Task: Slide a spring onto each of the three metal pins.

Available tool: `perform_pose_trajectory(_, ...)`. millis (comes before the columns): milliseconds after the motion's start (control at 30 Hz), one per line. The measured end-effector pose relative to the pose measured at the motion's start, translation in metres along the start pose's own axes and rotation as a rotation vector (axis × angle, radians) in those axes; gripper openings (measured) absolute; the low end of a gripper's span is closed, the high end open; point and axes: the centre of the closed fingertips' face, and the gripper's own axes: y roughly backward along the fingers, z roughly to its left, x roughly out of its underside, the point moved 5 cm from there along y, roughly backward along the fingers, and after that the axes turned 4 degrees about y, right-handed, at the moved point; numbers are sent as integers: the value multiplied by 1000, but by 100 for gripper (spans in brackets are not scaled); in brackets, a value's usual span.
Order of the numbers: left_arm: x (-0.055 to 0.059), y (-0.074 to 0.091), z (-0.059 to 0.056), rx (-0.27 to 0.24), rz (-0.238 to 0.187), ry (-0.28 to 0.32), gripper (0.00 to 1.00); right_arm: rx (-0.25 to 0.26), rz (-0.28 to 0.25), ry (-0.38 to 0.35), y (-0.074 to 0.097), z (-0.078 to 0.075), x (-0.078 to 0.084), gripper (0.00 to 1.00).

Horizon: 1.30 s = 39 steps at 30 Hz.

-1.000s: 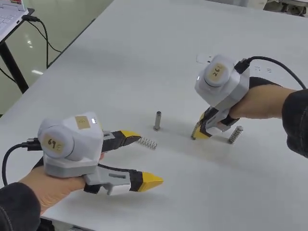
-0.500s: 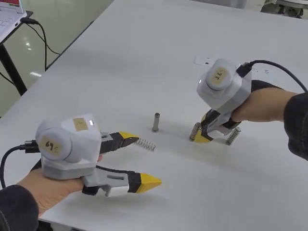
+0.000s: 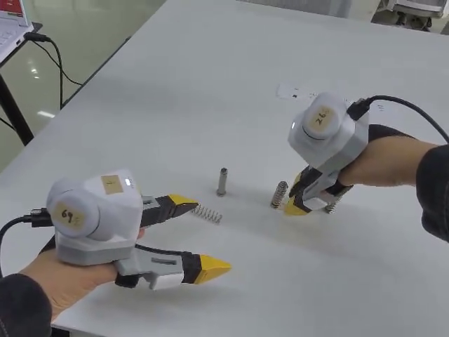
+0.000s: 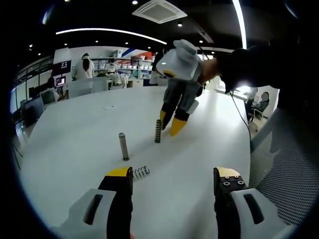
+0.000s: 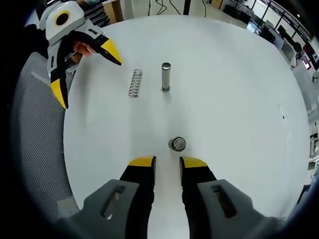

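A bare metal pin (image 3: pixel 222 181) stands upright mid-table, and a loose spring (image 3: pixel 208 213) lies just in front of it. To its right a second pin wears a spring (image 3: pixel 279 194). My right gripper (image 3: pixel 295 208) hovers right beside that sprung pin, jaws narrowly open and holding nothing; from above, the pin's top (image 5: pixel 177 144) sits just ahead of the tips (image 5: pixel 167 162). A third sprung pin (image 3: pixel 333 203) peeks out behind the right gripper. My left gripper (image 3: pixel 200 235) is wide open near the front edge, the loose spring (image 4: pixel 141 172) close to its left tip.
The white table (image 3: pixel 210 91) stretches bare beyond the pins. A small label (image 3: pixel 291 92) lies at the far side. A cable (image 3: pixel 400 105) trails from the right gripper. Left of the table are open floor and a laptop stand (image 3: pixel 14 35).
The right gripper has let go of the spring, which now sits on the middle pin, and its tips have drawn slightly back. The left gripper has held its place; the camera shifted a little.
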Motion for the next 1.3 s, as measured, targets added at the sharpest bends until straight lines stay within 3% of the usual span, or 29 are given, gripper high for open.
perform_pose_trajectory(500, -2, 3, 0, -3, -5, -14, 64, -21, -16, -15, -4, 25, -1, 21)
perform_pose_trajectory(733, -3, 7, -1, -11, -8, -18, 64, -34, -30, 6, -8, 39, -12, 22)
perform_pose_trajectory(1300, 1, 16, 0, -35, -8, -14, 64, -55, -97, 27, -17, 51, -51, 22)
